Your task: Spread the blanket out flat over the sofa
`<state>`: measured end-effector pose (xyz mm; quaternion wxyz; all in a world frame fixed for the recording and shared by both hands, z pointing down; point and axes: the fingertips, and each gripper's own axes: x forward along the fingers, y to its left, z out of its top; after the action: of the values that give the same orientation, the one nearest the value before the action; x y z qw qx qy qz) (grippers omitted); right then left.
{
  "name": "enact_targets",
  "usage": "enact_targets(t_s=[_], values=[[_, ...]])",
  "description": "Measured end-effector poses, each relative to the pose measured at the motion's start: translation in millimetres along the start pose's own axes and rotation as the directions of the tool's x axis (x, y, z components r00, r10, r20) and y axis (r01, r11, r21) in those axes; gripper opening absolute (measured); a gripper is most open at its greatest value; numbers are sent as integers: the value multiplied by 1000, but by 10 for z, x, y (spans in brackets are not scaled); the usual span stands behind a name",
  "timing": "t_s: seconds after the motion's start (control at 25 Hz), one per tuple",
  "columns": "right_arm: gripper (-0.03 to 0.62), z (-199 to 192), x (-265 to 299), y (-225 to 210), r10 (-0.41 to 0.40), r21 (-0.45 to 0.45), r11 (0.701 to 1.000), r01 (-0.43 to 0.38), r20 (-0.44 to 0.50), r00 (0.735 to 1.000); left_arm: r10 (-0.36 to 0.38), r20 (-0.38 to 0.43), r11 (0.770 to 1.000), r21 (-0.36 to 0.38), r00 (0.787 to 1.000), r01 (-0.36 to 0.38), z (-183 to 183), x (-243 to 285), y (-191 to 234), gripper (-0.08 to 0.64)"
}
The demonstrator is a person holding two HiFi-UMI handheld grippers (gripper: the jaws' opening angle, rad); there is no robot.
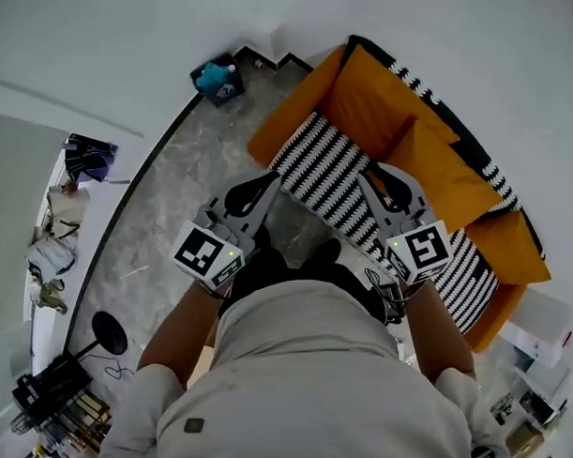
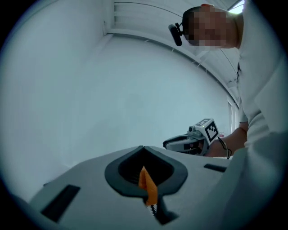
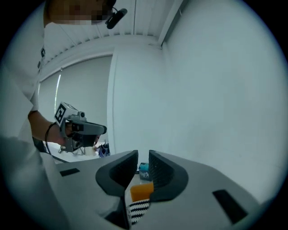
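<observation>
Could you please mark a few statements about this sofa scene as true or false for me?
1. The blanket has a black-and-white zigzag pattern. True.
2. The right gripper is clamped on the blanket. False: its jaws stand apart with nothing between them, and the blanket only shows beyond the gap.
3. The sofa is blue. False: it is orange.
4. The left gripper has its jaws together and holds nothing. True.
</observation>
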<state>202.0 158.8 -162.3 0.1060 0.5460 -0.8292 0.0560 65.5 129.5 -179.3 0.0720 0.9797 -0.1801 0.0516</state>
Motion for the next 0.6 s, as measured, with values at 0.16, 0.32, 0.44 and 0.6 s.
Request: enact_targets(t_s=[0.16,0.32,0.44,0.6], values=[[74,248,-450,-18,-24,-14,1000,25,76,997,31,29,999,29,999,-32,244,-87,-282,9],[58,401,-747,-14,-2,-42,999,7,119,993,90,31,995,33,995,-91,306,-205,-523,9],[50,414,-857,-33,33,-60,998,-26,118,992,138,24,990,20,990,-138,292,-288,-673,9],[43,400,-965,29,72,-83,995,-63,109,991,169,12,985,36,986,-169,299,-464,-842,9]])
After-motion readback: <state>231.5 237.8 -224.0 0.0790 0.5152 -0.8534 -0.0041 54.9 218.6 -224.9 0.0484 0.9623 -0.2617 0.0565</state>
